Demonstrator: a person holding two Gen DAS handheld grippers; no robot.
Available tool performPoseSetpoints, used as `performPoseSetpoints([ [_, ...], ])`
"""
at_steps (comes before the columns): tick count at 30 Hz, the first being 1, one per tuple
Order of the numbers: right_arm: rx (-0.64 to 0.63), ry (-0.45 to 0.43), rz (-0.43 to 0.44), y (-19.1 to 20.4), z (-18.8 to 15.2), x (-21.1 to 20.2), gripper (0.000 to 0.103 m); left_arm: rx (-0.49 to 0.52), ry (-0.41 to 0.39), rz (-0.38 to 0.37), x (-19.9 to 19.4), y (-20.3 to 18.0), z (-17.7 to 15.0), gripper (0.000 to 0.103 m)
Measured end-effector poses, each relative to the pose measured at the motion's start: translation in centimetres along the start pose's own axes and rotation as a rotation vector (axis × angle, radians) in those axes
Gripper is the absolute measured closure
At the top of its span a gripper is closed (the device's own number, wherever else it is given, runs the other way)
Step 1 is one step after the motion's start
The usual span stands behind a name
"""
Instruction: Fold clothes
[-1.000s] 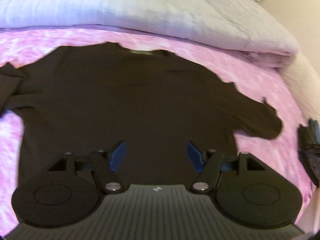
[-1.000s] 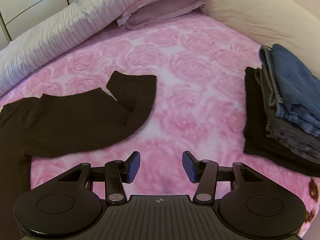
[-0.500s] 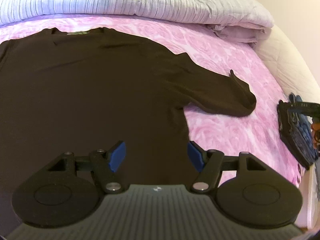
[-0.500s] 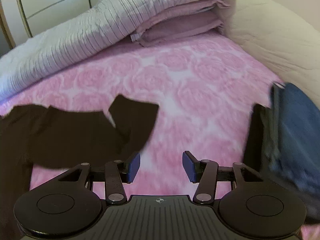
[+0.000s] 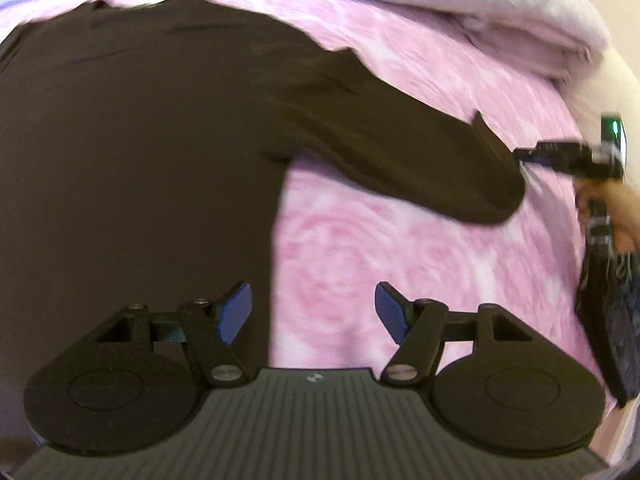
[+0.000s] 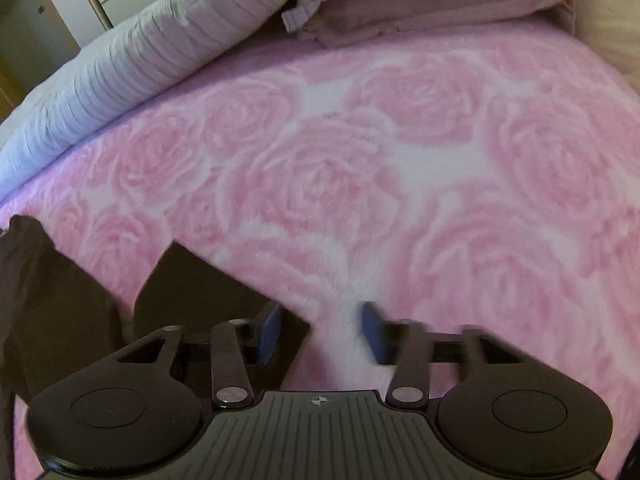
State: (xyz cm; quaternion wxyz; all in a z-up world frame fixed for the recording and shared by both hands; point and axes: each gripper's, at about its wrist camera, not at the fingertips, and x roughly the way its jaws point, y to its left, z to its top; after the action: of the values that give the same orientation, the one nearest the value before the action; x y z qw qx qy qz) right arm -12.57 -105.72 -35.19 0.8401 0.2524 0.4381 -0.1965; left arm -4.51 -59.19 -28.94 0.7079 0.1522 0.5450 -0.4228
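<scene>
A black long-sleeved shirt [image 5: 140,160] lies flat on the pink rose blanket [image 5: 380,248], one sleeve [image 5: 400,152] stretched out to the right. My left gripper [image 5: 314,308] hangs open over the shirt's side edge, holding nothing. In the left wrist view my right gripper [image 5: 528,156] sits at the cuff end of that sleeve, held by a hand [image 5: 620,208]. Seen from the right wrist, the right gripper [image 6: 320,328] is low over the cuff [image 6: 200,292]. Its jaws are closing, with the cuff's corner between the blue pads, which still stand apart.
A folded white quilt [image 6: 140,60] and pink bedding [image 6: 440,4] line the far side of the bed. A stack of folded dark clothes [image 5: 608,320] lies at the right edge. Bare pink blanket [image 6: 440,200] spreads beyond the cuff.
My left gripper slid right across the shirt to its side edge. The right gripper swung left and dropped to the sleeve cuff, and the folded stack left its view.
</scene>
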Motion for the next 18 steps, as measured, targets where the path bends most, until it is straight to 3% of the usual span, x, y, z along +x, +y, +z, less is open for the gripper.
performPoseSetpoints([
  [2, 0.003, -0.024, 0.015, -0.2, 0.1, -1.4, 0.103, 0.03, 0.0, 0.0, 0.4, -1.6, 0.5, 0.039],
  [6, -0.027, -0.105, -0.112, -0.7, -1.7, -7.2, 0.103, 0.042, -0.023, -0.032, 1.1, -3.2, 2.6, 0.039],
  [10, 0.016, -0.074, -0.011, -1.7, -3.2, -7.5, 0.103, 0.104, -0.03, -0.06, 2.6, -5.1, 4.5, 0.039],
  [12, 0.013, -0.049, 0.033, -1.8, -2.7, -5.9, 0.095, 0.141, -0.035, -0.065, 3.0, -6.0, 4.9, 0.039],
  [14, 0.019, -0.028, 0.069, -1.8, -2.0, -4.1, 0.069, 0.166, -0.039, -0.062, 3.3, -6.6, 5.0, 0.039],
  [16, 0.031, -0.005, 0.088, -1.8, -1.4, -2.2, 0.055, 0.168, -0.031, -0.053, 3.5, -6.7, 4.6, 0.039],
  [18, 0.034, 0.017, 0.101, -1.6, -0.9, -0.7, 0.055, 0.158, -0.017, -0.042, 3.8, -6.5, 4.1, 0.039],
])
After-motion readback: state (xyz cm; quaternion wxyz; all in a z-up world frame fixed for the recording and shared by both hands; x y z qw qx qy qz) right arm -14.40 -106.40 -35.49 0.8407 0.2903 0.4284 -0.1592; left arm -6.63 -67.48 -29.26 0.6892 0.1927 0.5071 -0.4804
